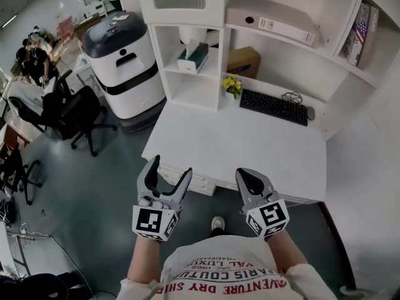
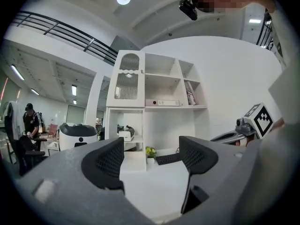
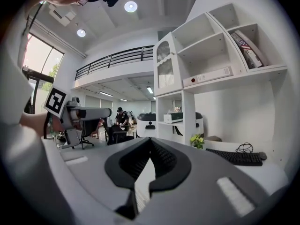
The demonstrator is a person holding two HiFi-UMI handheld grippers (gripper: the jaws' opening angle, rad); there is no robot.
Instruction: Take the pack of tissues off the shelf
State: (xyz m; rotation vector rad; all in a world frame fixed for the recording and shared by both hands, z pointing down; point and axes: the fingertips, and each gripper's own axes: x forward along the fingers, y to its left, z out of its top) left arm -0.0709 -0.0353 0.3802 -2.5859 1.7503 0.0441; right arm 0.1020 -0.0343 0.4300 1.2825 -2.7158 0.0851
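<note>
The pack of tissues [image 1: 193,57] is a white and teal box lying on the lower shelf of the white shelf unit [image 1: 187,92] at the back of the desk. It also shows as the pack of tissues [image 2: 125,134] in the left gripper view and small as the pack of tissues [image 3: 176,117] in the right gripper view. My left gripper [image 1: 169,169] hovers at the desk's near edge, far from the shelf, jaws open with nothing between them. My right gripper [image 1: 250,179] is beside it, jaws shut and empty.
On the white desk [image 1: 237,149] sit a black keyboard [image 1: 274,107], a mouse [image 1: 310,113] and a small pot of yellow flowers [image 1: 232,85]. A cardboard box [image 1: 244,61], a binder [image 1: 272,19] and books [image 1: 359,33] fill other shelves. A white-and-grey machine [image 1: 122,64] and office chairs [image 1: 75,114] stand left.
</note>
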